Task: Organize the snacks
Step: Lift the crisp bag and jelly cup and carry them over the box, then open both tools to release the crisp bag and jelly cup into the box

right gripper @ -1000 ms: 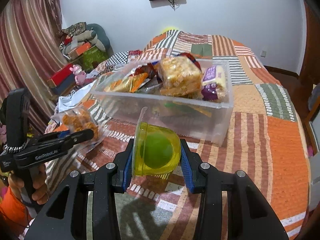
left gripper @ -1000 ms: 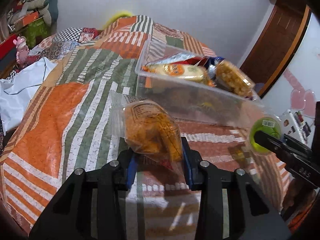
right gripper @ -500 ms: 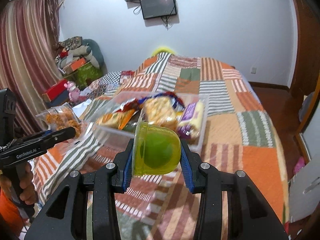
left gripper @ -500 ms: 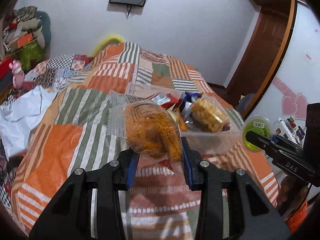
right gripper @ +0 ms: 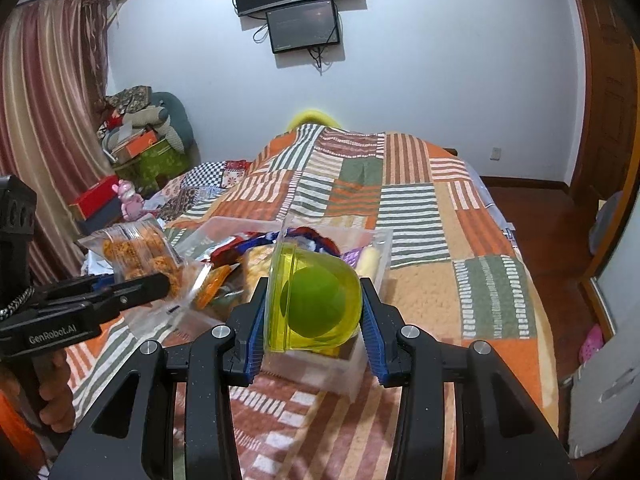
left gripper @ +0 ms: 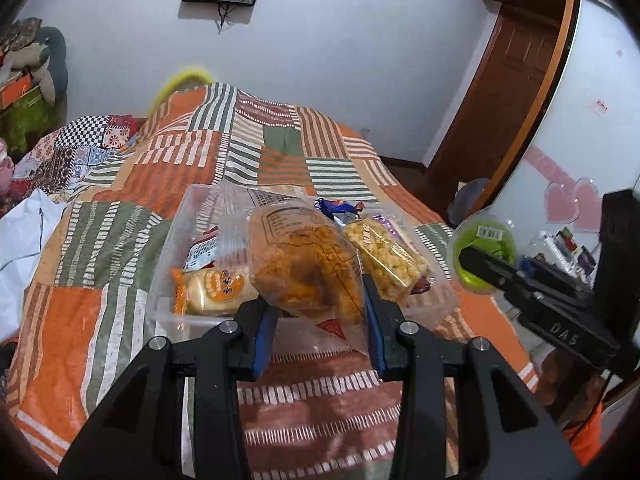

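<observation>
My left gripper is shut on a clear bag of orange snacks and holds it above the near edge of a clear plastic bin on the bed. The bin holds several packets, among them a popcorn bag and a bun packet. My right gripper is shut on a yellow-green jelly cup, held above the bin's near corner. In the left wrist view the cup sits right of the bin. In the right wrist view the snack bag sits left.
The bin rests on an orange, green and white patchwork quilt. White cloth lies at the bed's left edge. Boxes and soft toys pile up by the curtain. A wooden door and screens on the wall stand beyond.
Both grippers rose and moved forward over the bin, each still holding its snack. The bin now lies below the held bag and cup instead of beyond them.
</observation>
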{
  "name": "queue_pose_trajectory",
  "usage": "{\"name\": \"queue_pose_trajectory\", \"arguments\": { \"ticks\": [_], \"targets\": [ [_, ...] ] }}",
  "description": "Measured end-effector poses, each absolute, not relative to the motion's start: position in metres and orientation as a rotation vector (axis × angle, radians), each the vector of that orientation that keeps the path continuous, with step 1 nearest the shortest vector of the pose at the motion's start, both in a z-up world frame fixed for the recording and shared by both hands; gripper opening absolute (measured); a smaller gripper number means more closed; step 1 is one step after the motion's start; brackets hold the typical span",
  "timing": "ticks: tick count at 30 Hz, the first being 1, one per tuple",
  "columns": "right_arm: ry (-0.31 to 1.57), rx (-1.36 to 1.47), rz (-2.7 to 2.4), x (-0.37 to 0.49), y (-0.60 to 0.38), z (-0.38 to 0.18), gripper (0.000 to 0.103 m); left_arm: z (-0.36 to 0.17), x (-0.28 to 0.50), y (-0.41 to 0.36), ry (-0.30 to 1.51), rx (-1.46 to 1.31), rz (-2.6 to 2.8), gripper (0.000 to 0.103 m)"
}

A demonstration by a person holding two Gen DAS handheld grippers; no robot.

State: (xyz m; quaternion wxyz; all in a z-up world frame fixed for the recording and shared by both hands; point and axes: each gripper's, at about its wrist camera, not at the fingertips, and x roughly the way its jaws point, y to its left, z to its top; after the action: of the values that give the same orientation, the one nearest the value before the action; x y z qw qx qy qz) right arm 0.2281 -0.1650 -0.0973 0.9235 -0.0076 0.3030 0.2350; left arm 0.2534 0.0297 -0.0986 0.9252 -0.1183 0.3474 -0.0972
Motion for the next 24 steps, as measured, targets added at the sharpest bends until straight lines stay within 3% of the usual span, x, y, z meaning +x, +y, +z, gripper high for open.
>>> {"name": "queue_pose_trajectory", "arguments": {
  "ticks": [21,24],
  "targets": [
    [0.686,-0.057,0.481,0.283,-0.153,-0.108,0.038,-0.129,0.301,0.010,0.777,-0.109,-0.182,0.041],
    [0.709,-0.064,0.484,0.288,-0.147,-0.114,0.038,-0.132,0.300,0.011,0.780,-0.096,-0.173,0.050]
  ]
}}
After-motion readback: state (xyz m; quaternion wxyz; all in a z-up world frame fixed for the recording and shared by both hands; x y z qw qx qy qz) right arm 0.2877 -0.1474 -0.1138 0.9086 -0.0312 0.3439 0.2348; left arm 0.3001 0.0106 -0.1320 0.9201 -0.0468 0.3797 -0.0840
